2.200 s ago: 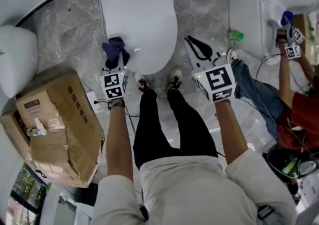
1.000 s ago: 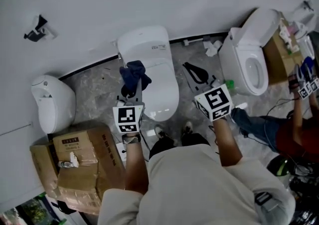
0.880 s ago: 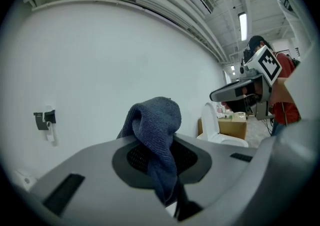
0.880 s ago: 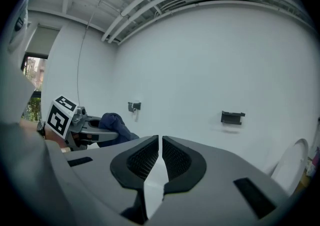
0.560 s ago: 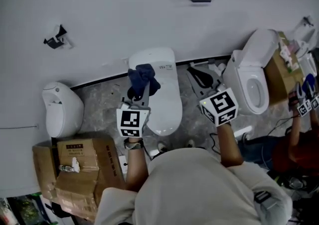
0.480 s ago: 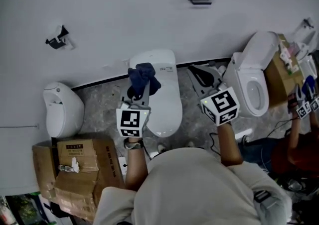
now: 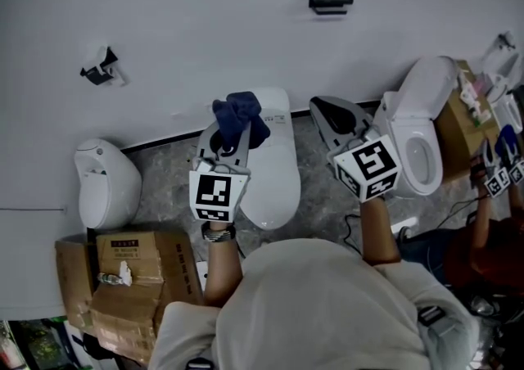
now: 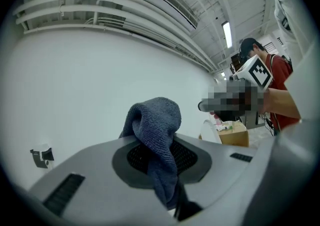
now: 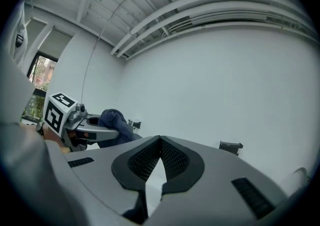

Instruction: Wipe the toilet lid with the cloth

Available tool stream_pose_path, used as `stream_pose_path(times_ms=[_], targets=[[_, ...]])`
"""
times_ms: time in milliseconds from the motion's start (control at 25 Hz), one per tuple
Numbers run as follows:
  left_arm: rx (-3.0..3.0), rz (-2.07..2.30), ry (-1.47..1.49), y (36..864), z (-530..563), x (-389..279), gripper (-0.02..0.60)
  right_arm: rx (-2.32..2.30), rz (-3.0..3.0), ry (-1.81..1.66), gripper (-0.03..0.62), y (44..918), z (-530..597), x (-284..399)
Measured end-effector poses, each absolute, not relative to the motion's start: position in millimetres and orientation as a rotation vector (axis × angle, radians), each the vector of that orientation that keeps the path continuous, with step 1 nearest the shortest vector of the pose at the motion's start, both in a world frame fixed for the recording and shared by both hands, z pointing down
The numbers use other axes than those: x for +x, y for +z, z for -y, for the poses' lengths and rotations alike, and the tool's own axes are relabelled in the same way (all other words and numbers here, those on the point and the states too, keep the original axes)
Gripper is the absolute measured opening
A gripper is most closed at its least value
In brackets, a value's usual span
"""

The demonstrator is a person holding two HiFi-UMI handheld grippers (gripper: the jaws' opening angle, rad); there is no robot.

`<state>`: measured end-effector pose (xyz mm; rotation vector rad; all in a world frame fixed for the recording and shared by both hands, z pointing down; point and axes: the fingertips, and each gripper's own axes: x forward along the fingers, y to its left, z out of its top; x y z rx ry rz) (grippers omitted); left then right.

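Blue cloth (image 8: 152,120) in left gripper (image 8: 165,145) close-up

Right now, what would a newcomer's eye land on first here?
The dark blue cloth stands out first: it is bunched in the left gripper and, in the head view, shows over the back end of the white toilet, whose lid is closed. To its right, the right gripper is shut and empty.
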<state>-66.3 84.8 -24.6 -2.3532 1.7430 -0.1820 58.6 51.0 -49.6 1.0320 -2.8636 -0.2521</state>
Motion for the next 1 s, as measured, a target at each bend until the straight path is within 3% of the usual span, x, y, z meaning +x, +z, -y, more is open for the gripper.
stream_pose_path(times_ms=[1000], targets=[[-2.368,-1.687,-0.170,-27,-77,-69,0.055,1.047,2.834,-0.281,0.028,-39,-43,53]])
